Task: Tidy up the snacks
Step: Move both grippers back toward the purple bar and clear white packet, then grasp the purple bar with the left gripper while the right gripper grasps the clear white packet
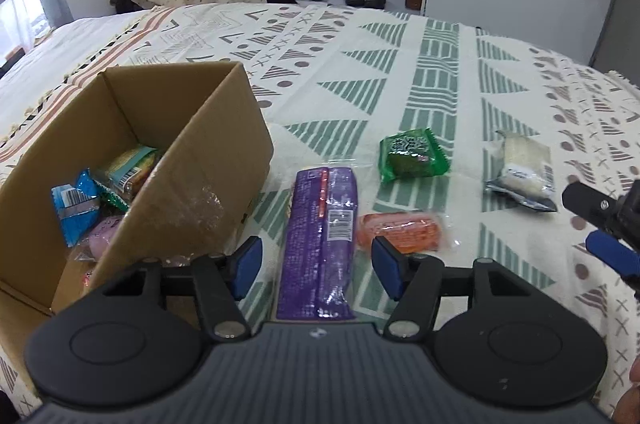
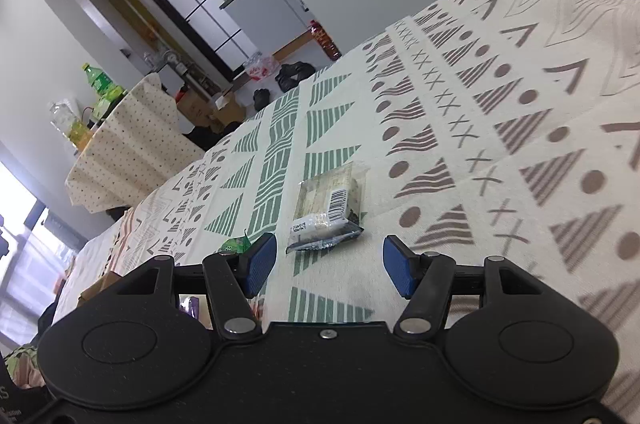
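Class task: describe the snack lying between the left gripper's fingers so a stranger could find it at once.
Start at the open cardboard box on the patterned cloth. Just right of it lies a long purple packet. It is the longest snack, beside a small orange packet.

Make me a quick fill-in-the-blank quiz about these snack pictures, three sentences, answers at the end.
1. The long purple snack packet lies between the open left gripper's ____ fingertip pads.
2. The brown cardboard box stands to the ____ of that packet.
3. The open right gripper faces a clear rice-cake packet whose label bears a ____.

Answers: blue; left; barcode
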Demonstrator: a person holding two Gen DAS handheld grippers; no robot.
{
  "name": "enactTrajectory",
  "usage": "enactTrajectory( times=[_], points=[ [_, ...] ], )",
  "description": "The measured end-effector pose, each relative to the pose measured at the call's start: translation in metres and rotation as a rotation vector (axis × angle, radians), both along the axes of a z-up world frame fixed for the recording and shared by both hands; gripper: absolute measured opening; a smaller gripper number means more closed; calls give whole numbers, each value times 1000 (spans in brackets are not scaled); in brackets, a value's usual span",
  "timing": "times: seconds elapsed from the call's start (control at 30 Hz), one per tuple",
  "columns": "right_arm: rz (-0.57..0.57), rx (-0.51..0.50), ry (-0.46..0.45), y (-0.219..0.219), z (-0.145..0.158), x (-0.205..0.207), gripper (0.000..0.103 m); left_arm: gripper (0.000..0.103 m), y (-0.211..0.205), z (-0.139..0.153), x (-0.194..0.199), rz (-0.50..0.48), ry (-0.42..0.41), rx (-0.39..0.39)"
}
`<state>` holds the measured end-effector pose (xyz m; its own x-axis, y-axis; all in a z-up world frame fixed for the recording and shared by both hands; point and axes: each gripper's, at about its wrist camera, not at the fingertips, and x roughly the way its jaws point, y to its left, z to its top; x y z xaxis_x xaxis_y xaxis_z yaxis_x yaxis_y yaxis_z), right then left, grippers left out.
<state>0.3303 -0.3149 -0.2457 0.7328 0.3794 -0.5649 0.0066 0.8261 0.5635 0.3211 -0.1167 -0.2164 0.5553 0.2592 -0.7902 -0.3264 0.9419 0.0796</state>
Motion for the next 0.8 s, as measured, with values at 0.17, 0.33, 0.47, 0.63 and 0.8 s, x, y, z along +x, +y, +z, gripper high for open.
enactTrajectory(
  times=[0.17, 0.33, 0.47, 0.63, 0.8],
  points=[
    [23, -20, 3, 8, -7, 16, 60, 61, 6, -14, 8, 29, 62, 3],
    [37, -49, 9, 16, -15, 29, 60, 59, 14, -22, 9, 59, 79, -51],
    [44, -86, 0, 24, -15, 35, 65, 38, 18, -19, 9, 65, 64, -63],
    [62, -140, -19, 37, -13, 42, 74, 34, 25, -16, 9, 82, 48, -110],
    [86, -233, -16, 56, -12, 48, 78, 34, 30, -12, 8, 83, 33, -142]
  ],
)
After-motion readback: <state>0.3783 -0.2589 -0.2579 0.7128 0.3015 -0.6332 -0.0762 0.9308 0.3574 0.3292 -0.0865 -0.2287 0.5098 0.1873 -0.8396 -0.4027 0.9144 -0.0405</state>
